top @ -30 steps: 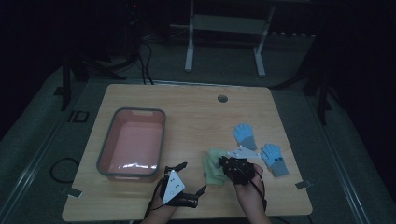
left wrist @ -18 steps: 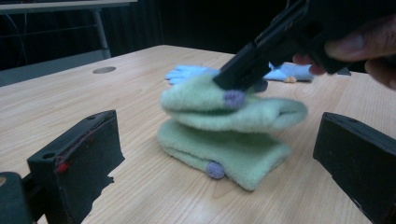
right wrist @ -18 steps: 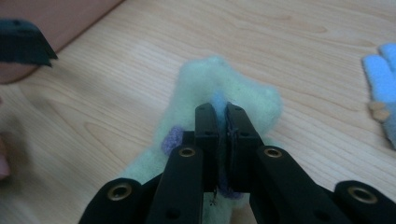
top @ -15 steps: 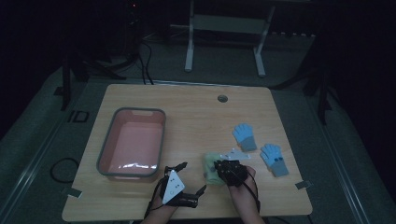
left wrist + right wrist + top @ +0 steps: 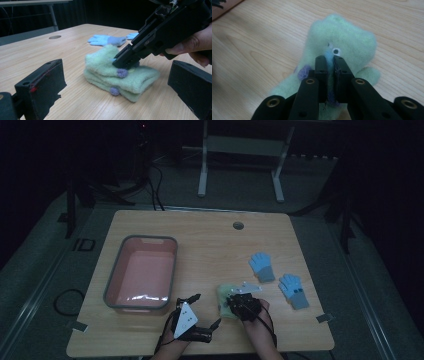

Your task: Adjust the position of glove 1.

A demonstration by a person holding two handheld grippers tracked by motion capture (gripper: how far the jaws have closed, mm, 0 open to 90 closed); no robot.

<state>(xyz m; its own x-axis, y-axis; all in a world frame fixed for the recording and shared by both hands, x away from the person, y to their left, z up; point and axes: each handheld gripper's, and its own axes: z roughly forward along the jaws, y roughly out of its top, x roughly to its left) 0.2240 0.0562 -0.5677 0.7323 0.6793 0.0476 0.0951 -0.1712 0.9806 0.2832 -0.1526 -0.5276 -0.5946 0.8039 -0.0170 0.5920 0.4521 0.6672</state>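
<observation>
Right gripper [image 5: 329, 62] jaws pinching top layer of green fuzzy glove [image 5: 342, 42], which lies directly under its tips on table [image 5: 210, 245]. Left gripper [image 5: 192, 312] spread wide, glove just ahead between its jaws

Bare table [image 5: 210, 245] lies open between the pink tub [image 5: 141, 272] and blue gloves [image 5: 262, 266]

Wooden table [image 5: 210, 237], pink tub [image 5: 141, 272] (grey-rimmed), green gloves [image 5: 117, 72], two blue gloves [image 5: 279, 281]
</observation>
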